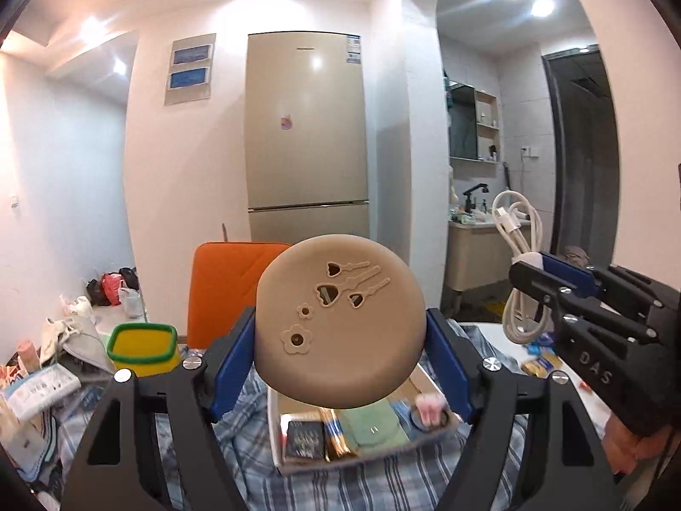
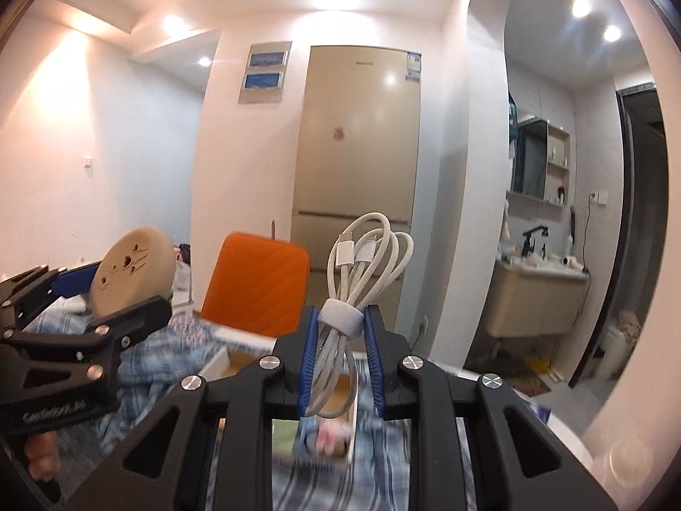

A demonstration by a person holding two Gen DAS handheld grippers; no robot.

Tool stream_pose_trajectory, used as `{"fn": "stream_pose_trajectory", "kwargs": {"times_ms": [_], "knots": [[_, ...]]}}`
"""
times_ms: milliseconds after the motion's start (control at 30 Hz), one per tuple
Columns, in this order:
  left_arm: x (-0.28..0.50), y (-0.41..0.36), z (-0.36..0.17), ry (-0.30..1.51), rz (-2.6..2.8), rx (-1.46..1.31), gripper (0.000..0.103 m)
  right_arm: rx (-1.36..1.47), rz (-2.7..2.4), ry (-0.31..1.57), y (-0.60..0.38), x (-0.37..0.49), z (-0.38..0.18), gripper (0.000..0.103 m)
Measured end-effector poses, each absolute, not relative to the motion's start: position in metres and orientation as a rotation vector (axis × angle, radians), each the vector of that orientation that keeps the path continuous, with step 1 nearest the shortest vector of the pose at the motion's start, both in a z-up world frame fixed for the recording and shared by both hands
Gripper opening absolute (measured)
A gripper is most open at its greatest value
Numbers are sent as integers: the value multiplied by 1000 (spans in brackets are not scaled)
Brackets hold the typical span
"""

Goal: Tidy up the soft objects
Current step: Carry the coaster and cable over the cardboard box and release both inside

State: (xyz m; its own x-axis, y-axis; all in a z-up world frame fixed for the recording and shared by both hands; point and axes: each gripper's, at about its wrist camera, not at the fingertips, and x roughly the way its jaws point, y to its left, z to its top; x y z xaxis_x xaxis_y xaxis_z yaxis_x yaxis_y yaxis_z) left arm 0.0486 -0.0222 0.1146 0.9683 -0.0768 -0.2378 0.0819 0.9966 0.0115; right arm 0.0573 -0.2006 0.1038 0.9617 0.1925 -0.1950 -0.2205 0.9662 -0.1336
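My left gripper [image 1: 340, 336] is shut on a round beige case [image 1: 340, 323] with flower and heart cut-outs, held up above the bed. The same beige case [image 2: 134, 272] and the left gripper [image 2: 123, 294] show at the left of the right wrist view. My right gripper [image 2: 340, 340] is shut on a coiled white cable [image 2: 361, 272] bound by a grey strap; its plugs stick up. In the left wrist view the right gripper [image 1: 538, 272] holds that cable [image 1: 517, 264] at the right. Below lies an open white box [image 1: 276, 438] with several small items.
A blue plaid sheet [image 1: 383, 485] covers the bed. An orange cushion [image 1: 230, 285] stands behind, a yellow tub with a green rim [image 1: 142, 347] to the left. A tall beige fridge [image 1: 306, 136] is at the back, a washbasin [image 2: 540, 294] to the right. Clutter lies at the left [image 1: 38, 383].
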Motion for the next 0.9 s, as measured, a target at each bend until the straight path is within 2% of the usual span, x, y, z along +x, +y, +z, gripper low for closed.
{"fn": "stream_pose_trajectory", "kwargs": {"times_ms": [200, 367, 633, 900], "knots": [[87, -10, 126, 263, -41, -1, 75, -101, 254, 212, -185, 107, 123, 23], [121, -9, 110, 348, -41, -17, 75, -95, 268, 253, -178, 138, 113, 23], [175, -4, 44, 616, -63, -55, 76, -109, 297, 459, -170, 196, 49, 23], [196, -6, -6, 761, -67, -48, 76, -95, 354, 704, -165, 244, -19, 23]]}}
